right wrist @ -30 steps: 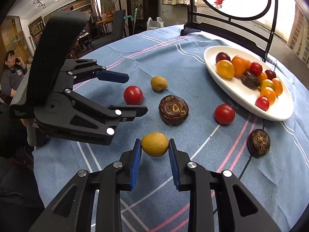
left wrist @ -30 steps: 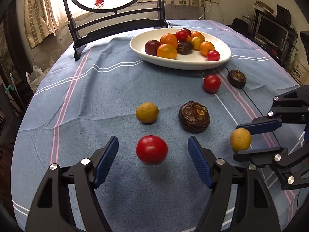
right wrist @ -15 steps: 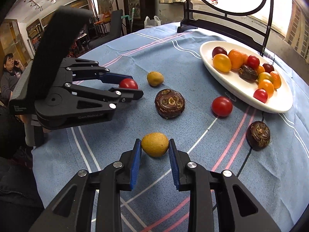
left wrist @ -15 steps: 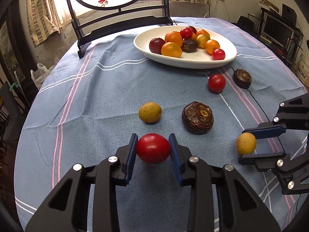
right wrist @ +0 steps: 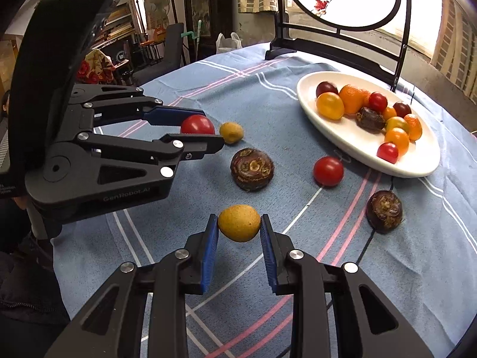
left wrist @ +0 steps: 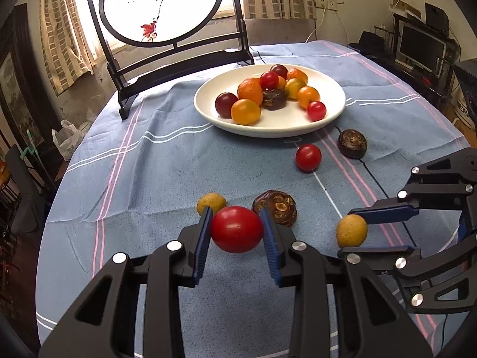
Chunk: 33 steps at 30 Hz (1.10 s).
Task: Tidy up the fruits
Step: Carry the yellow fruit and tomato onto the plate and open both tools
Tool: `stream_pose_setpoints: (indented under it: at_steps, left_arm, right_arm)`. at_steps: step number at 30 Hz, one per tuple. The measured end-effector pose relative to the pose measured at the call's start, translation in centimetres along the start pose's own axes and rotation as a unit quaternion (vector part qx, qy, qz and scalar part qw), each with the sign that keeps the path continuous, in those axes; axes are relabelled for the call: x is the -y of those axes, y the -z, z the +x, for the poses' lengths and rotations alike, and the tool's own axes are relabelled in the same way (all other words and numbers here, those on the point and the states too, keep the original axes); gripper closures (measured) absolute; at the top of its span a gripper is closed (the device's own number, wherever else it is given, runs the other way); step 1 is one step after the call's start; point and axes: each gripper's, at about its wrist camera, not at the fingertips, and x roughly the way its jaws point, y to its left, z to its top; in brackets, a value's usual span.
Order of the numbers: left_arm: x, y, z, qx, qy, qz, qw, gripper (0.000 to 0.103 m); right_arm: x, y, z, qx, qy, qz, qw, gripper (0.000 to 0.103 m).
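Both grippers loaded, fruit headed for the plate; risks are a slip and roll-off.

Round bench under blue striped cloth (left wrist: 167,161): anything dropped could roll off the edge. White oval ceramic plate (left wrist: 334,89) at the far side is already crowded, so a released fruit could knock others out. Left gripper (left wrist: 237,232): jaws closed on the large red tomato (left wrist: 237,229), apparently lifted; smooth skin, could slip or bruise. Right gripper (right wrist: 239,228): jaws closed on the small yellow-brown round fruit (right wrist: 239,223), pads near its widest part. Loose: two dark brown wrinkled fruits (right wrist: 252,165), small red tomato (right wrist: 328,170), second yellow-brown fruit (right wrist: 231,132). Hidden: that fruit is half behind the left jaw in the left view; clearance under either held fruit unclear.
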Motion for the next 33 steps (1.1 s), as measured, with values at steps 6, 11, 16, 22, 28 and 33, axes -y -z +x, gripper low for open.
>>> stream_pose_setpoints:
  at_steps: [6,11,16,22,28,33]
  left_arm:
    - [0.5,-3.1,-0.6,0.030,-0.002,0.006,0.9995,0.071]
    - [0.1,-7.4,-0.7,0.064,0.004,-0.004,0.9979,0.071]
    - [0.2,-11.0,1.3,0.067,0.011,-0.018,0.9976,0.071]
    - [-1.0,-14.4,4.8,0.049,0.018,-0.044,0.9977,0.071]
    - [-2.2,-16.6,9.1,0.020,0.001,-0.061,0.9979,0.071]
    - [-3.0,-17.0,11.7,0.005,-0.007,-0.082,0.9966,0.034]
  right_arm:
    - [2.9,-1.3,-2.7,0.037,0.025,0.016,0.999,0.074]
    - [6.6,-3.0,-4.3,0.063,0.056,0.040,0.996,0.074]
    - [10.4,-5.4,-4.0,0.079,0.073,0.063,0.992,0.074]
    - [13.3,-8.1,-1.3,0.068,0.082,0.075,0.991,0.074]
    - [14.7,-10.1,2.3,0.051,0.083,0.078,0.992,0.074]
    - [15.3,-10.7,4.1,0.035,0.104,0.078,0.991,0.051]
